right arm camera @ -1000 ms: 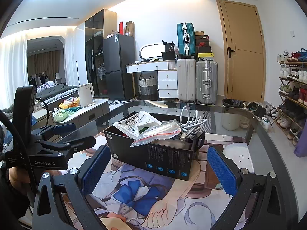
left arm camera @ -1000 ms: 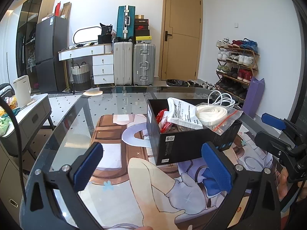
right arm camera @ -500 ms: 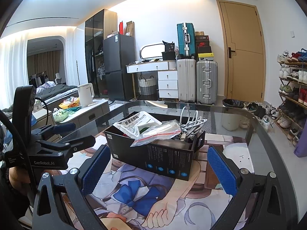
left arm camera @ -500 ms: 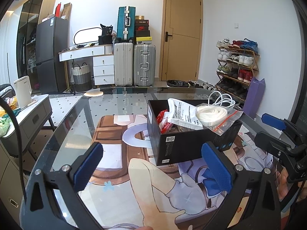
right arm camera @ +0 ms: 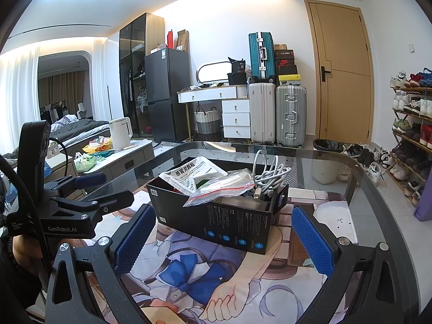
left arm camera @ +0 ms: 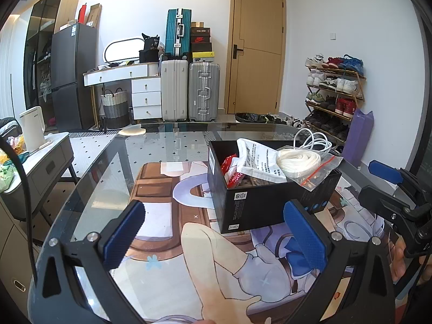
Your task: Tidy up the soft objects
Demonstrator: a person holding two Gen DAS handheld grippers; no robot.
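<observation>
A black cardboard box (left arm camera: 270, 202) (right arm camera: 216, 216) stands on the printed mat on the glass table. It holds a white printed pouch (left arm camera: 256, 159) (right arm camera: 194, 174), a zip bag with a white cord coil (left arm camera: 302, 163) (right arm camera: 221, 187), a red packet (left arm camera: 229, 170) and a white cable (right arm camera: 270, 172) (left arm camera: 313, 141). My left gripper (left arm camera: 216, 232) is open and empty, just short of the box's near left corner. My right gripper (right arm camera: 221, 237) is open and empty in front of the box's long side. Each gripper shows in the other's view, the right one (left arm camera: 391, 189) and the left one (right arm camera: 89, 191).
The glass table (left arm camera: 162, 145) has a rounded edge. A grey side cabinet with a white kettle (left arm camera: 33, 128) stands to the left. Suitcases (left arm camera: 189, 91), a drawer desk, a wooden door and a shoe rack (left arm camera: 334, 94) line the far walls.
</observation>
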